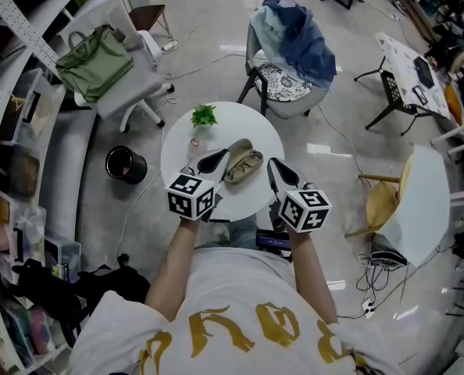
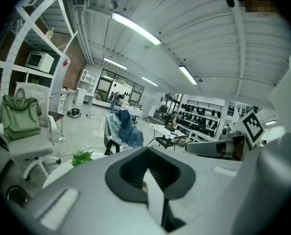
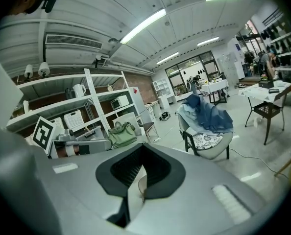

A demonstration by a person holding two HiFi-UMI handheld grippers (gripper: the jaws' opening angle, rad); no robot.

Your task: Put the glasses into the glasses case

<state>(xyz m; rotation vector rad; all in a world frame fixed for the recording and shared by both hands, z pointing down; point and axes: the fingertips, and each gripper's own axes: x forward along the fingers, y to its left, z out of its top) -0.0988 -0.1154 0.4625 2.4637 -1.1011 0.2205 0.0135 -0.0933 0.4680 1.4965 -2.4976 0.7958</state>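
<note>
I hold both tools low at the near edge of the table (image 1: 251,122), one on each side of the case (image 1: 244,163), so either can reach it. The left gripper (image 1: 216,160) sits just left of the case and the right gripper (image 1: 274,168) just right of it. Each has its jaws pressed together with nothing between them. The case lies open mid-table, lid tipped back, ready to be filled. I cannot make out the glasses for sure; they may already lie inside it. A plant (image 1: 204,116) stands at the far edge, out of my way
</note>
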